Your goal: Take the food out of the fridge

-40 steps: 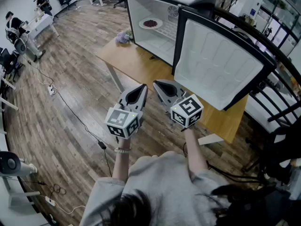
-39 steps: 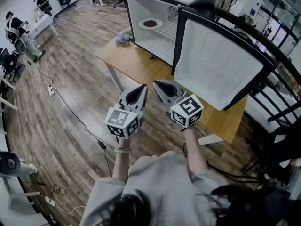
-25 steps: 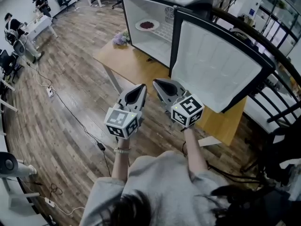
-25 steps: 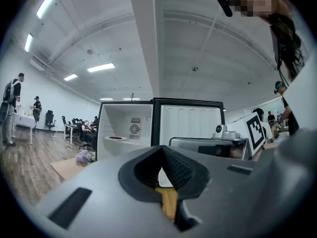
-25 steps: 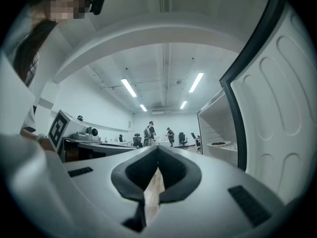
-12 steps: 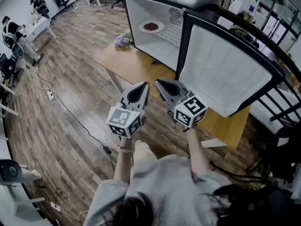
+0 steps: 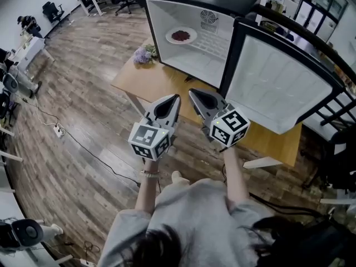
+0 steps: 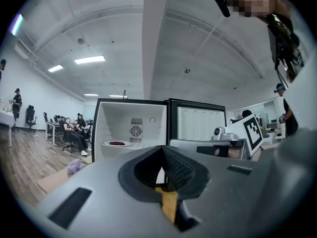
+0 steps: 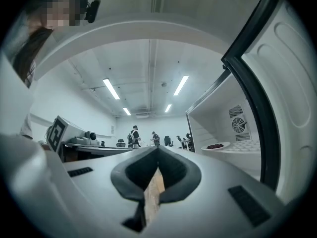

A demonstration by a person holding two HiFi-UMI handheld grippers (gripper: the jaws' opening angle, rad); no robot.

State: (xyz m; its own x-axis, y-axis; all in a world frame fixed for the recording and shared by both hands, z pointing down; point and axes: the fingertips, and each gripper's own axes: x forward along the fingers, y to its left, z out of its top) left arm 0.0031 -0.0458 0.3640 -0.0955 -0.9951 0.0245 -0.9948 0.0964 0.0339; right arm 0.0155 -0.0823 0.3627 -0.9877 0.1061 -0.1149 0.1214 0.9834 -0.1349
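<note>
White-walled fridge (image 7: 161,26) stands open on the wooden table (image 7: 156,85) ahead of both grippers, its door (image 7: 272,88) swung out beyond the right gripper (image 7: 194,94), whose jaws, like those of the left gripper (image 7: 174,100), are pressed together on nothing, and the plate of red food (image 7: 181,36) sits on its shelf, well ahead of them.

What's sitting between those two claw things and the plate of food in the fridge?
In the head view, only bare wooden table and the fridge's white interior separate the left gripper and right gripper from the plate.
</note>
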